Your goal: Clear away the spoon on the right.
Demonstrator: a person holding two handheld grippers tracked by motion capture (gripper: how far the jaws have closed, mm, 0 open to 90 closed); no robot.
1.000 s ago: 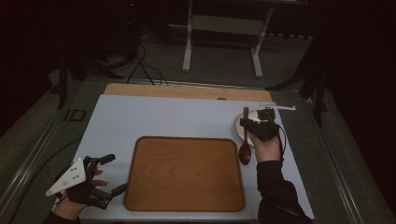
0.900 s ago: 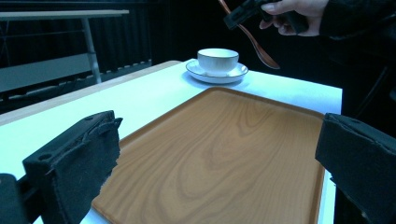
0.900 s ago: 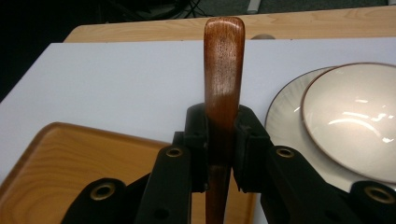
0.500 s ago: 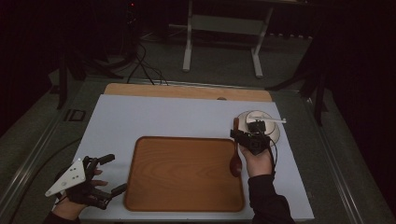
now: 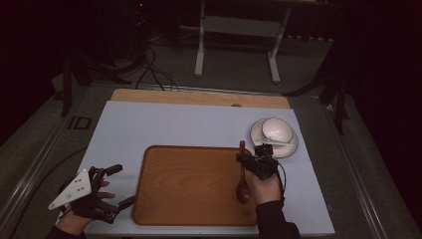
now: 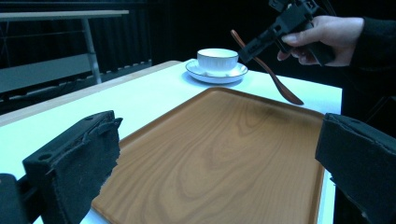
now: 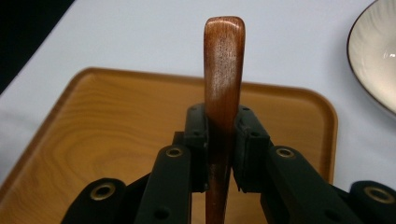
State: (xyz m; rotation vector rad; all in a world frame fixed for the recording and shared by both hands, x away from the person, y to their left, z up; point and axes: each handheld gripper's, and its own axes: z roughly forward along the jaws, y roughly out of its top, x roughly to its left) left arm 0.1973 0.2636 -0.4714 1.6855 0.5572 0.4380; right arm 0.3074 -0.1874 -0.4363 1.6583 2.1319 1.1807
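The dark brown wooden spoon point(image 5: 242, 177) is clamped by its handle between the closed jaws of the right gripper point(image 5: 255, 160), with the bowl end hanging down toward the person and the handle end pointing away. It is held above the right part of the rectangular wooden tray point(image 5: 189, 184), clear of the tray's surface as seen from the left gripper view, where the spoon point(image 6: 273, 72) slants down from the gripper point(image 6: 275, 32). A second earlier the spoon was held beside the white saucer point(image 5: 259, 139) and white bowl point(image 5: 277, 129), well to the right of the tray; it has since been carried leftward and nearer to the person, so that it is now over the tray. This is judged to mean that the transfer is nearly done, and that lowering and releasing onto the tray is what remains. In the right gripper view the handle point(image 7: 223, 74) is seen pinched squarely between the pads. The left gripper point(image 5: 117, 186) is kept just left of the tray, jaws spread wide and holding nothing.
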